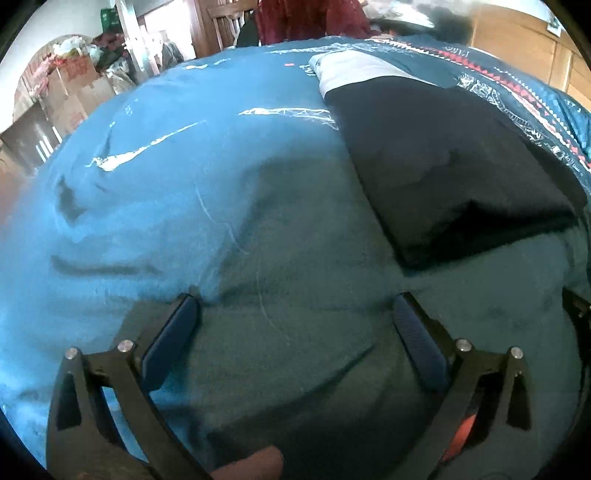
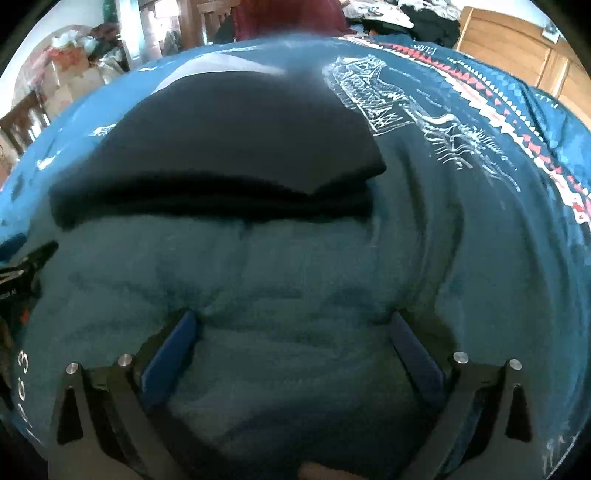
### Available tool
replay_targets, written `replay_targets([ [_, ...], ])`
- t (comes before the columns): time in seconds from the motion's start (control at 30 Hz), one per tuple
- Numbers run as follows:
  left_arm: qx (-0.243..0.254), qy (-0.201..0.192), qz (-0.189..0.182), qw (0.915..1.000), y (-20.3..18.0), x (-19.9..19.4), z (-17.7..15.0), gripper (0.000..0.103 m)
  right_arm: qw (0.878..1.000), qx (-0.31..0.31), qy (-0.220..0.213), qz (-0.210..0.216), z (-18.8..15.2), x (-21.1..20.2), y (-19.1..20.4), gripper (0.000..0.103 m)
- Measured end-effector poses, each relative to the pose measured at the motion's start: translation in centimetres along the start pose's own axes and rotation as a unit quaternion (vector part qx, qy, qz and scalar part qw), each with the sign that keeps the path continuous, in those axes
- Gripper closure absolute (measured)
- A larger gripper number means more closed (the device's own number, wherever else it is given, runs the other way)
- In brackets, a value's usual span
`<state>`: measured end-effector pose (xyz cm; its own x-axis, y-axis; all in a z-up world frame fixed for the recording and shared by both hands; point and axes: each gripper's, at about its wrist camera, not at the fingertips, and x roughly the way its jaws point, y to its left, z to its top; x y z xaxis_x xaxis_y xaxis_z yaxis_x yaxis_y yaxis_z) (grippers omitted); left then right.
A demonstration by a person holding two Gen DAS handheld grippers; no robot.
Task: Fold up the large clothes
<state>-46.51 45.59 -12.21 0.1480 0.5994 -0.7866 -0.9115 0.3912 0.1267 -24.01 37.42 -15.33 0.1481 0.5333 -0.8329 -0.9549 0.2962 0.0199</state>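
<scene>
A dark garment [image 1: 454, 166], folded into a flat rectangle, lies on a teal patterned bedspread [image 1: 184, 166]. A light grey piece [image 1: 351, 70] pokes out at its far end. In the right wrist view the garment [image 2: 229, 147] lies straight ahead on the bedspread [image 2: 461, 221]. My left gripper [image 1: 295, 306] is open and empty, low over the bedspread, left of the garment's near corner. My right gripper [image 2: 293, 321] is open and empty, just short of the garment's near folded edge. The left gripper's body [image 2: 18, 273] shows at the right view's left edge.
The bedspread has white drawings and a red and white zigzag band [image 2: 517, 125]. Cardboard boxes and clutter [image 1: 70, 81] stand at the far left. A red cloth [image 1: 306, 18] and a wooden chair are behind the bed. Wooden cabinets [image 2: 517, 48] are at the far right.
</scene>
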Motion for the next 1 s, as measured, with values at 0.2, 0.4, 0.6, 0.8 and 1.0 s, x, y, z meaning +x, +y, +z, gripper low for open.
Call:
replay_targets([
  [0.2,0.0,-0.012,0.005,0.9999,-0.22,0.01,-0.17,0.0,1.0,-0.001,-0.021,0.0,-0.47,-0.06,0.08,0.0],
  [0.4,0.002,-0.014,0.009,0.9999,-0.41,0.03,-0.1,0.0,1.0,-0.003,-0.023,-0.001,-0.39,0.06,0.08,0.0],
  [0.6,0.002,-0.014,0.011,0.9998,-0.43,0.05,-0.08,0.0,1.0,-0.002,-0.025,0.0,-0.49,0.02,0.13,0.0],
  [0.8,0.002,-0.014,0.011,0.9998,-0.43,0.06,-0.06,0.0,1.0,-0.001,-0.026,0.0,-0.47,0.01,0.03,0.0],
  [1.0,0.002,-0.014,0.011,0.9998,-0.41,0.06,-0.07,0.0,1.0,-0.001,-0.027,0.001,-0.5,0.0,-0.03,0.0],
])
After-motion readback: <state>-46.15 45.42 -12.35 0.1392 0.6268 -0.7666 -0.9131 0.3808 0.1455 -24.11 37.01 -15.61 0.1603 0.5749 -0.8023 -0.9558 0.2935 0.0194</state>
